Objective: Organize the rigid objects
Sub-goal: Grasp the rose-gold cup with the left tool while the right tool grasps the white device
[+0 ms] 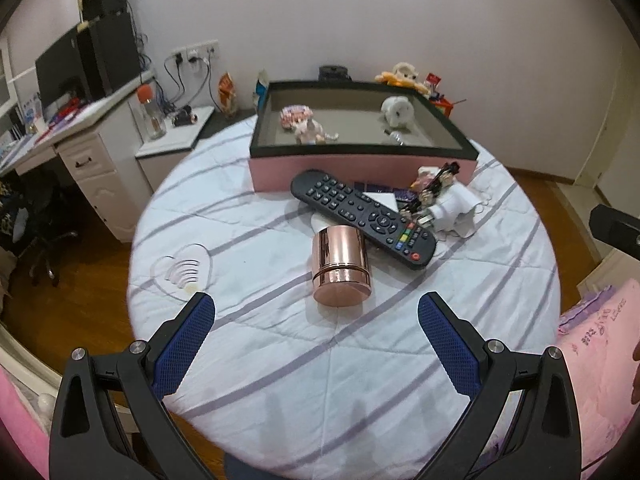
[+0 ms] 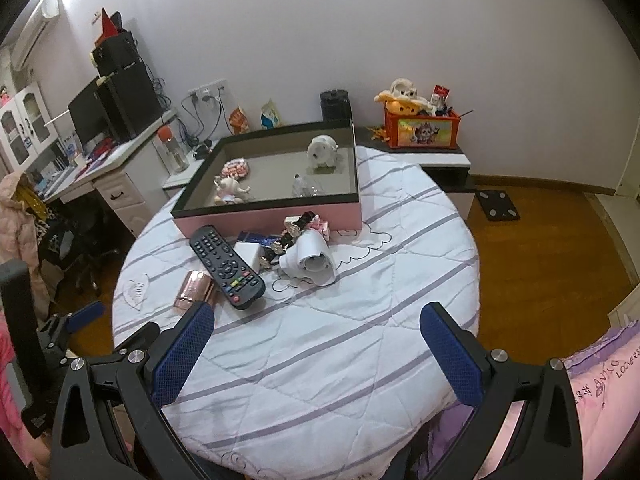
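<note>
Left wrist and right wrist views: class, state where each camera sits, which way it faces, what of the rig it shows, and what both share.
Left wrist view: on the left gripper, facing forward over the bed; jaws open in front of the rose-gold canister.
Right wrist view: on the right gripper, further right, facing the same bed; jaws open, the left gripper at its left edge.
Shared: the canister, black remote, pink box.
</note>
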A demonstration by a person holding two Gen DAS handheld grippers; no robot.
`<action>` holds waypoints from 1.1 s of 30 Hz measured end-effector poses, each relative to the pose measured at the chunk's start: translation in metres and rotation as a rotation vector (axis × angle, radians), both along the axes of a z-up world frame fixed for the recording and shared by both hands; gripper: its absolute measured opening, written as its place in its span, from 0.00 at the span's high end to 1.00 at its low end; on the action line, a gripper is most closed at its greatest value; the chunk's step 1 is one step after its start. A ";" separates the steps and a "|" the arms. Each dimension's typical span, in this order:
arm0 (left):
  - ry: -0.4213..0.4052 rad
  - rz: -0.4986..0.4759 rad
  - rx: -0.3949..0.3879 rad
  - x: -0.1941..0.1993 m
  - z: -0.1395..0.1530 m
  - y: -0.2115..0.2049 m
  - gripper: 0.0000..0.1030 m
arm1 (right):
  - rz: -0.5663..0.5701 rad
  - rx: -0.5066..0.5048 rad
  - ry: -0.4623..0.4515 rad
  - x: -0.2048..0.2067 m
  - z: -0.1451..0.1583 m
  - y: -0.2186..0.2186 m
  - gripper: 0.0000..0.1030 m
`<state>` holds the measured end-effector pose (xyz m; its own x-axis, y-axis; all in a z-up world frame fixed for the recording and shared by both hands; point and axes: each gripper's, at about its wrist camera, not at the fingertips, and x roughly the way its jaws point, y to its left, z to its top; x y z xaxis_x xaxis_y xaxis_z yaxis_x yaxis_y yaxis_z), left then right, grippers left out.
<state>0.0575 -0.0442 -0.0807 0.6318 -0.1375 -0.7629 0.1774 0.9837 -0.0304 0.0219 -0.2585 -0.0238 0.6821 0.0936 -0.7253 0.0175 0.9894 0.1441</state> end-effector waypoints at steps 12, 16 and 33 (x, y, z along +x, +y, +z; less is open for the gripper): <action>0.060 0.000 0.030 0.043 -0.039 -0.012 0.00 | 0.008 -0.018 0.075 0.043 -0.031 -0.003 0.00; 0.064 0.006 0.042 0.050 -0.046 -0.013 0.00 | 0.014 -0.030 0.097 0.062 -0.045 -0.002 0.00; 0.060 -0.036 0.004 0.065 -0.069 -0.019 0.35 | 0.098 -0.090 0.166 0.132 -0.104 0.014 0.07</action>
<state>0.1228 -0.0634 -0.1502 0.5798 -0.1563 -0.7996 0.2105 0.9769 -0.0383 0.1542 -0.2440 -0.1280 0.5436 0.0833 -0.8352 -0.0633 0.9963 0.0582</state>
